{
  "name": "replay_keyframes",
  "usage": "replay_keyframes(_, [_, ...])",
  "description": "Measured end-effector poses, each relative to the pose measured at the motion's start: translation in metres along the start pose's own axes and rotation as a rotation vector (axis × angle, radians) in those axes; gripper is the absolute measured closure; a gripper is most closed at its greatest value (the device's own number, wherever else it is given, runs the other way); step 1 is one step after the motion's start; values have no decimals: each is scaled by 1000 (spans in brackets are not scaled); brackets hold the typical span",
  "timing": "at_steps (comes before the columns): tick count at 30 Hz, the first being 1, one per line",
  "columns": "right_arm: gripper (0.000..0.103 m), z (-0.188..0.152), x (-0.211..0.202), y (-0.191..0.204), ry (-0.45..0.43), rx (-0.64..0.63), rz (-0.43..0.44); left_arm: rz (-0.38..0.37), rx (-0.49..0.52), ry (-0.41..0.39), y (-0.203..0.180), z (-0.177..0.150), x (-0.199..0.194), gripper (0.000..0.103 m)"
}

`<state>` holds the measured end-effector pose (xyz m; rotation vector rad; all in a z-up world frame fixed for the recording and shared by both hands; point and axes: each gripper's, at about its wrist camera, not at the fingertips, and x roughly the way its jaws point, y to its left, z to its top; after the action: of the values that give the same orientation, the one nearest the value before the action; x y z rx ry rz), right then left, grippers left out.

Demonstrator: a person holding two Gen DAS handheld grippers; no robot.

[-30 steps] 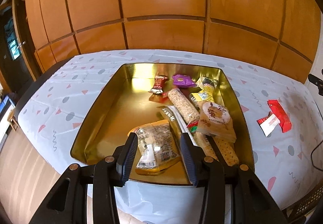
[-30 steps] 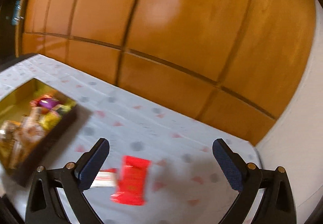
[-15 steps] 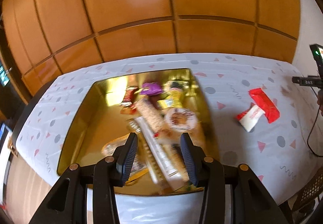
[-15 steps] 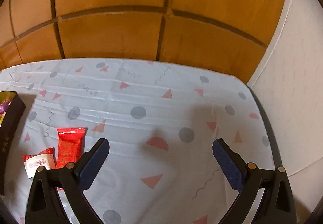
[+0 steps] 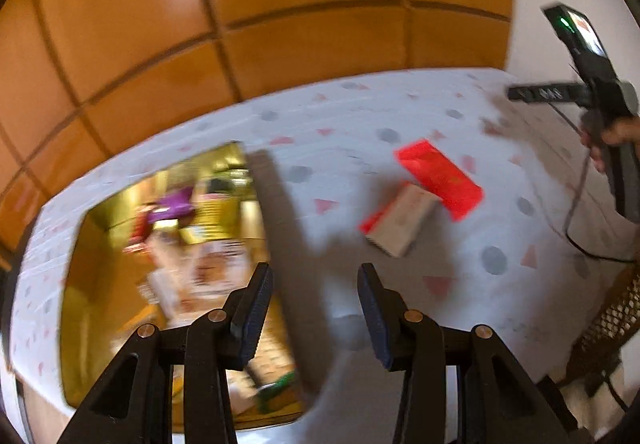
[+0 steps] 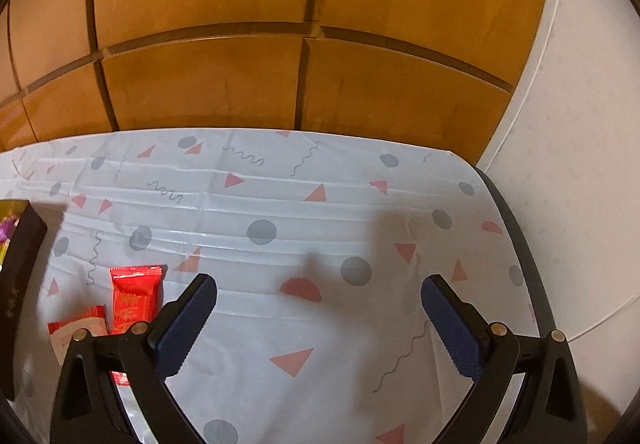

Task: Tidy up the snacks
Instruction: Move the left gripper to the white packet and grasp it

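Wood-panelled wall behind a table (image 6: 320,324) in a patterned cloth, two snacks not yet in the gold tray (image 5: 80,324).

Both grippers hover with jaws apart and nothing between them: the left gripper (image 5: 316,312) over the tray's right edge, the right gripper (image 6: 320,320) wide over bare cloth. The red packet (image 6: 136,300) and the red-and-white packet (image 5: 400,224) lie flat, touching, near the tray's right side, likely next to go in. Flat wrappers call for a low pinch.
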<state>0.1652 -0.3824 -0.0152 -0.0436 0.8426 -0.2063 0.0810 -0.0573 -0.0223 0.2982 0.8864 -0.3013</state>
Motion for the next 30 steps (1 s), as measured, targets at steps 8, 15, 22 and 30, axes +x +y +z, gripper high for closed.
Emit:
replay_keyframes(8, [0,1,-4,1,-12,5,30,-99,87,71,-37,21,38,43])
replay_keyframes(15, [0,2,-7,1,-16,19,54,-157,179,126,-62,43,75,43])
replay_keyframes(22, [0,2,-7,4,-10,13,79,-151,221,163,-73,59,113,43])
replay_keyframes(30, [0,2,-7,3,-13,27,90,-192,133,163,-66,55,121,72])
